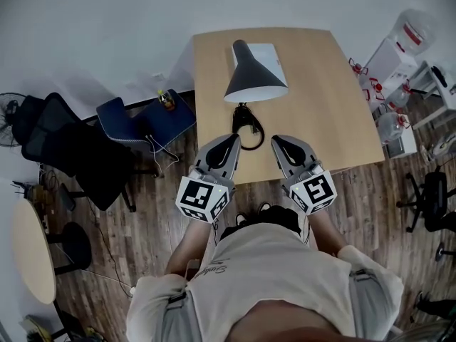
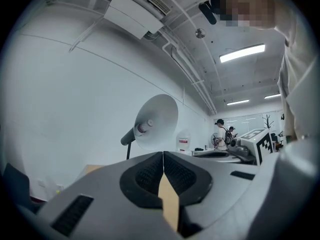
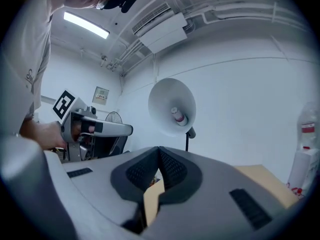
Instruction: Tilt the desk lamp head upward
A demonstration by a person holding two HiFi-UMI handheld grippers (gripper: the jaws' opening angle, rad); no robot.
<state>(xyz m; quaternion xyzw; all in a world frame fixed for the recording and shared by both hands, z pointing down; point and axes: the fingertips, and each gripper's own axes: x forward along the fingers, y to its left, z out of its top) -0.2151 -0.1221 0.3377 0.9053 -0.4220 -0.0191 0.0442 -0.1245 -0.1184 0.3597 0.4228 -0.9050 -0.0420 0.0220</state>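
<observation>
The left gripper (image 1: 233, 141) and right gripper (image 1: 277, 141) are both hovering pinched closed on nothing, lamp head (image 1: 255, 77) sitting straight ahead between them, neither looking nearer.

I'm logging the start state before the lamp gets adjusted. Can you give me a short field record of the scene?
lamp: desk lamp stands on the wooden table, untouched
lamp head: shade opens toward the two grippers
cord: black cord looped on the table in front of the lamp
left gripper: jaws together, empty, short of the lamp
right gripper: jaws together, empty, short of the lamp
task: tilting not yet begun
</observation>
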